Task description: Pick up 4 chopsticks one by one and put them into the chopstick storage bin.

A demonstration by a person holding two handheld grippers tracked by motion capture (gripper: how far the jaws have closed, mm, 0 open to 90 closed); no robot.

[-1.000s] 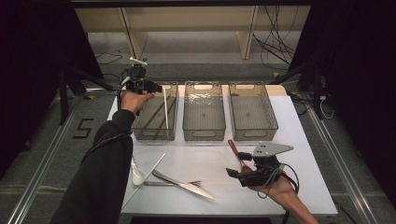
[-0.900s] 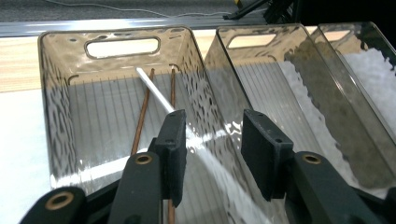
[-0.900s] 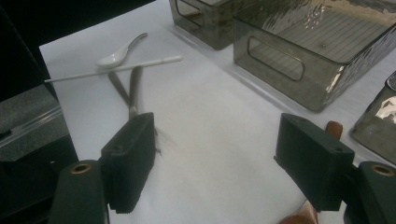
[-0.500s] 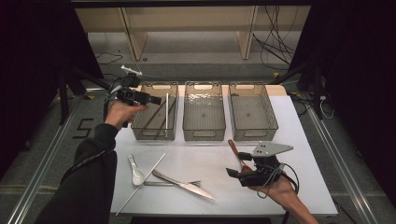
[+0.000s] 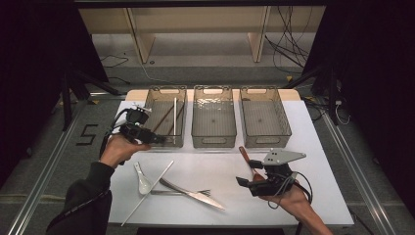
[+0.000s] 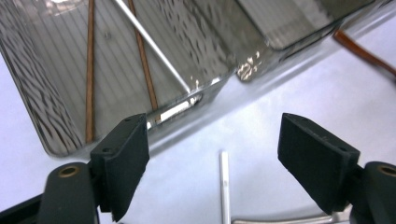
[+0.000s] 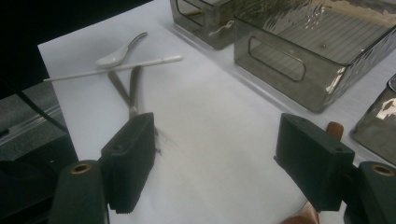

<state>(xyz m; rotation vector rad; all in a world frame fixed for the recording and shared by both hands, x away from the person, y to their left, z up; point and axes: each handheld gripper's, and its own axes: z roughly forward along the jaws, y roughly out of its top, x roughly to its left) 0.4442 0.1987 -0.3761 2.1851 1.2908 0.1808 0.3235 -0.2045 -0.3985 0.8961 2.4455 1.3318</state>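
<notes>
I'm seeing: left claw [image 5: 157, 139] showing black blocky jaws, brass-ringed screws | right claw [image 5: 246, 172] wearing a grey three-cornered plate, black cable looping behind | dark long sleeve covering my left arm

In the high view, overhead light falls brightly on the white tabletop [image 5: 318, 147], while the left and right edges of the frame sink into near black. The picture is soft and grainy. In the left gripper view, glare glints off the clear ribbed plastic bin [image 6: 205, 51], and the black jaws at the bottom are slightly blurred. The right gripper view's upper left corner is dark.
</notes>
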